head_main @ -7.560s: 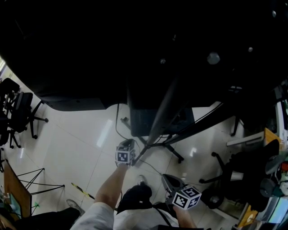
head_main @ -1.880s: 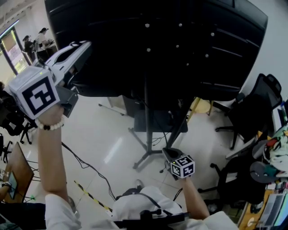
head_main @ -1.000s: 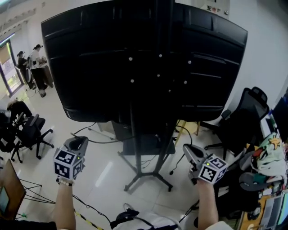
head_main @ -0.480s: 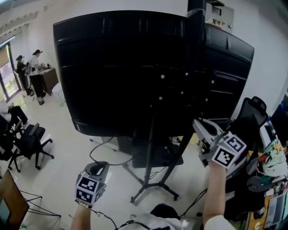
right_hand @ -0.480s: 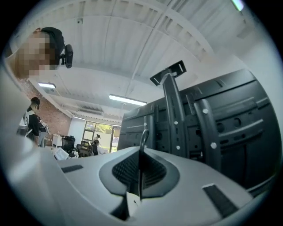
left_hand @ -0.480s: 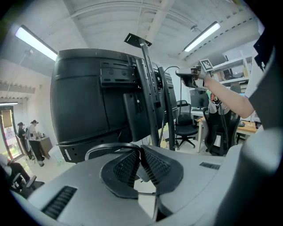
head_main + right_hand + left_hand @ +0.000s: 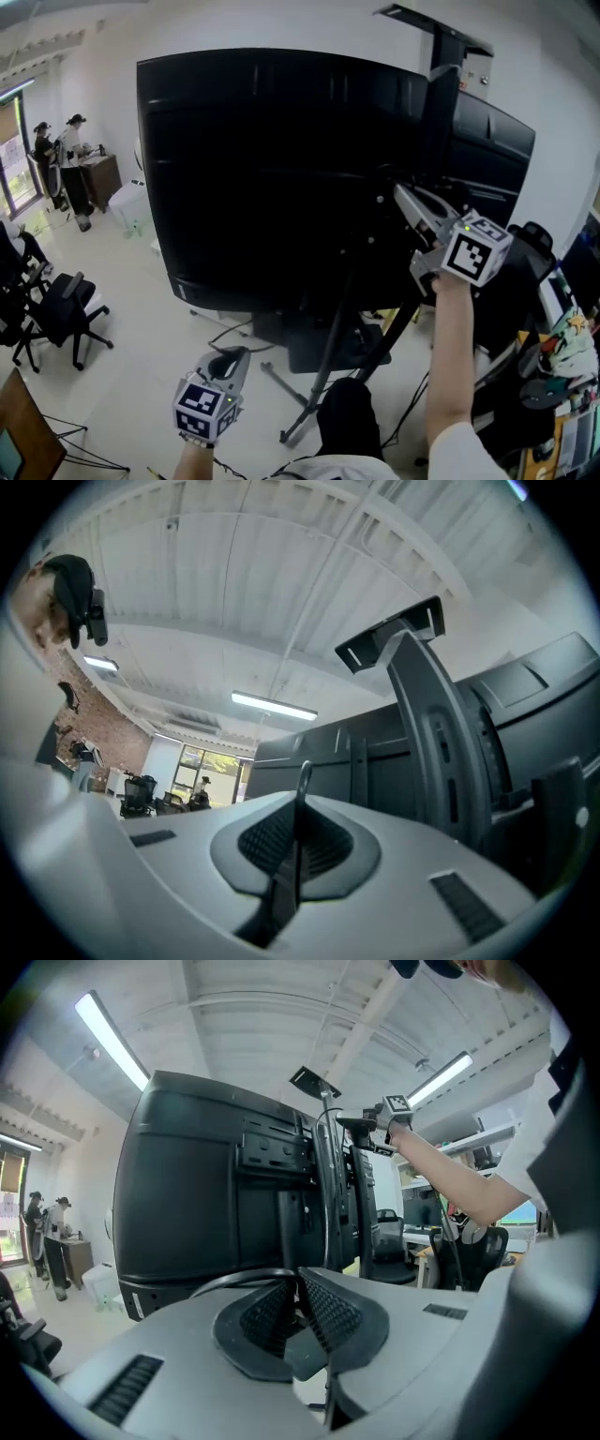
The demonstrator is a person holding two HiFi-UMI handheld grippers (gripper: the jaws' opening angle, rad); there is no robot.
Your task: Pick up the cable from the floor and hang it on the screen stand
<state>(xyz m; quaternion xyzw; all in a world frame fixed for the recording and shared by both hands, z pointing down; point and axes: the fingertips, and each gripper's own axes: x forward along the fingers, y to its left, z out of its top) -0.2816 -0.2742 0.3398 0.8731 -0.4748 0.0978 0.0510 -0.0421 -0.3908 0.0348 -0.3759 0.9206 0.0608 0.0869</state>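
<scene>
We stand in an office with a pale, glossy floor (image 7: 122, 375), behind a big black screen (image 7: 272, 169). At our right gripper (image 7: 298, 808) the fingers are pressed together on a thin dark cable (image 7: 304, 772), and a short strand pokes up past the tips. That arm is raised, with its jaws near the column of the screen stand (image 7: 441, 103), below the top bracket. At our left gripper (image 7: 298, 1275) the fingers likewise pinch the cable, which curves away to the left from the tips. That hand hangs low, well below the right.

We judge the main risk to be the thin strand slipping from the right pinch as we reach over the column. The slack between our hands could also snag low on the stand.

We count two grippers, one cable, one stand, and two people (image 7: 58, 155) far off at the left.
</scene>
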